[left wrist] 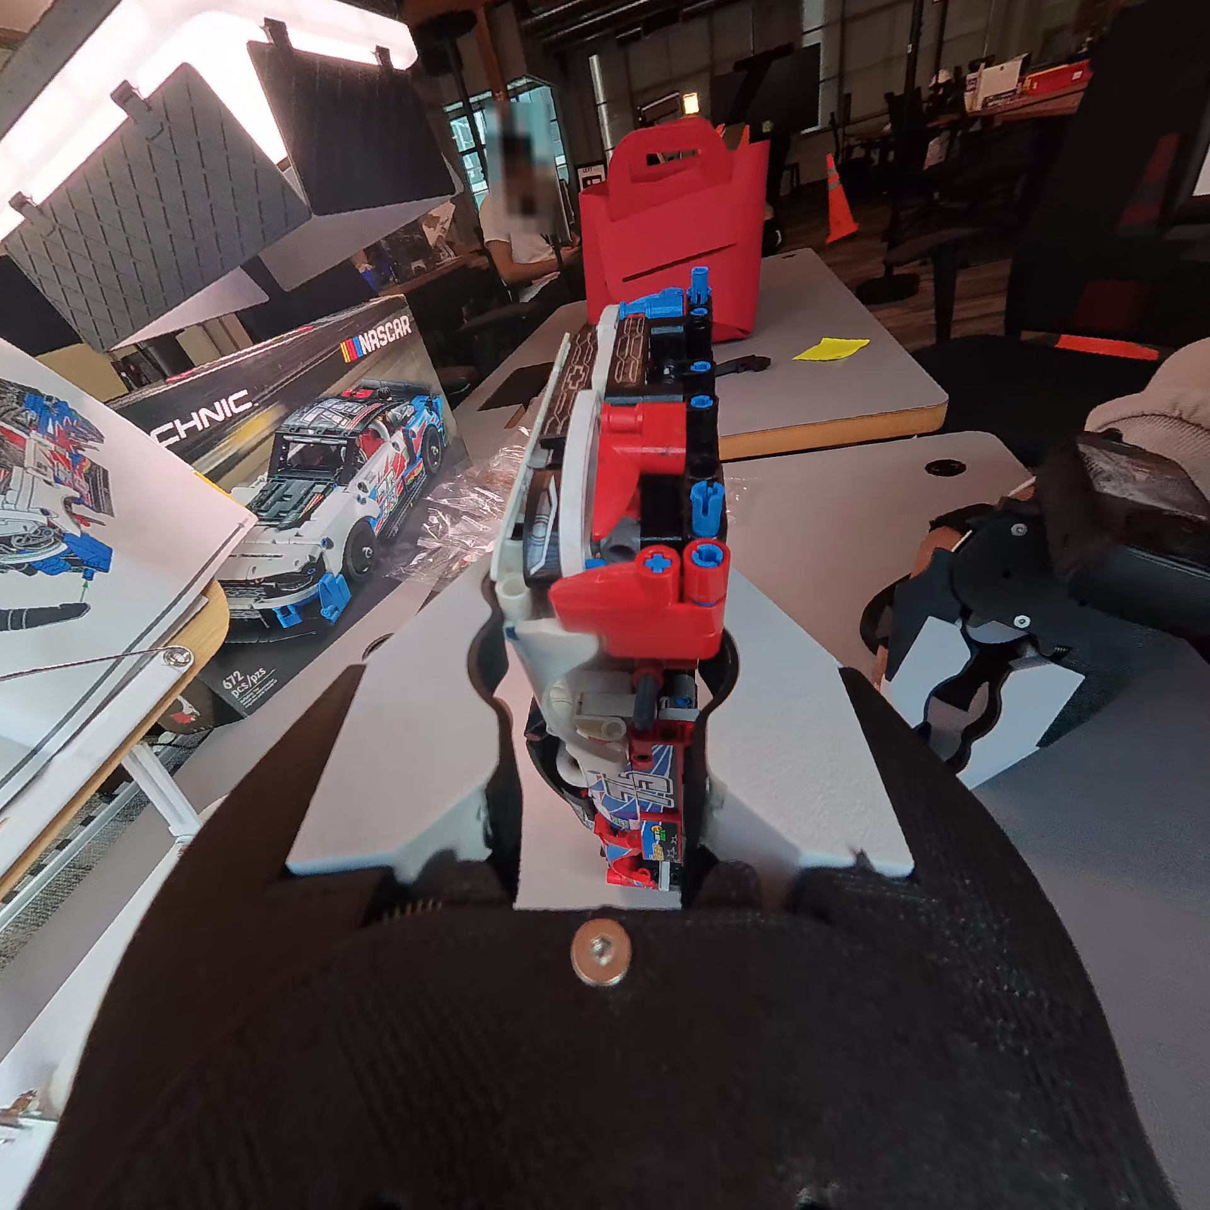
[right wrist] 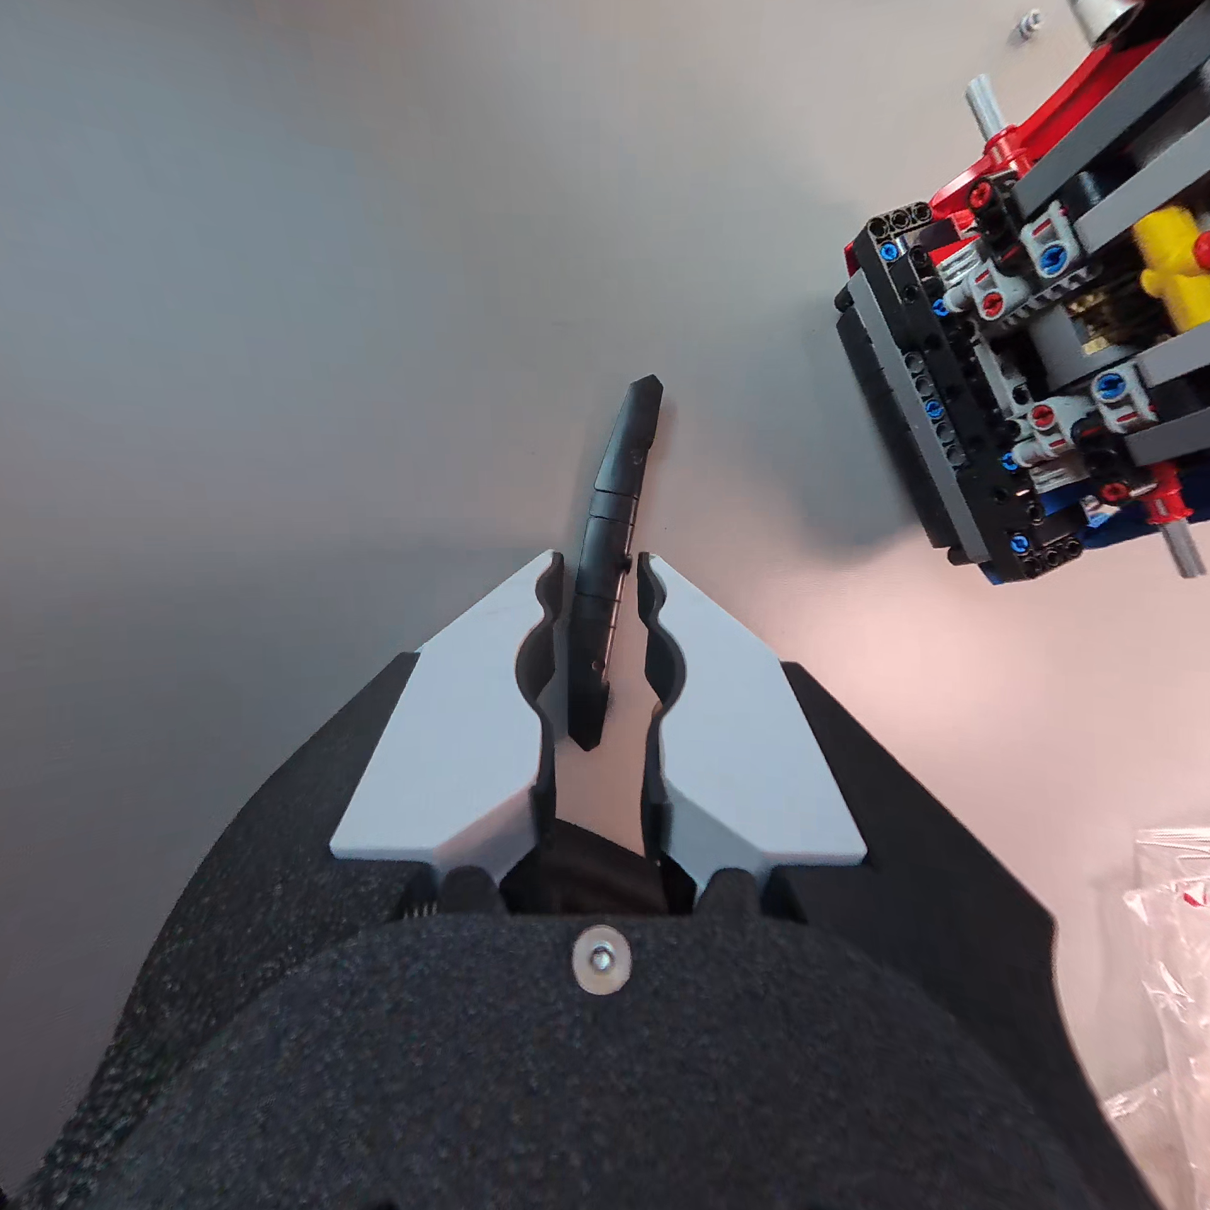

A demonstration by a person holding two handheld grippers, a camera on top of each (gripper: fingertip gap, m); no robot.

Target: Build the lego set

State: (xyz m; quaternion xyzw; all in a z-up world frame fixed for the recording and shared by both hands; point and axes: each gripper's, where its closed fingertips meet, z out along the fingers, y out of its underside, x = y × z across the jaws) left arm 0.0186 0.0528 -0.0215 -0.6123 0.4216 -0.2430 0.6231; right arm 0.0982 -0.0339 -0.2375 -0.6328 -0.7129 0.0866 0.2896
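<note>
My left gripper [left wrist: 609,589] is shut on a partly built car body section [left wrist: 628,445] of red, white and black pieces with blue pins. It holds the section upright above the table. In the right wrist view, my right gripper [right wrist: 599,560] is open, with one finger on each side of a long curved black piece [right wrist: 612,563] lying on the grey table [right wrist: 262,327]. Small gaps show between the piece and the fingers. The right gripper also shows in the left wrist view [left wrist: 969,687]. The car chassis [right wrist: 1021,393], grey and black with red and blue pins, lies at the upper right.
The set's box [left wrist: 314,458] and an open instruction booklet [left wrist: 78,524] stand at the left, with clear plastic bags [left wrist: 458,517] beside them. A red paper bag [left wrist: 674,216], a yellow note [left wrist: 831,348] and a small black part [left wrist: 743,363] are on the far table. Another plastic bag [right wrist: 1172,949] lies near the right gripper. Tip to tip, the grippers are about 25 centimetres apart.
</note>
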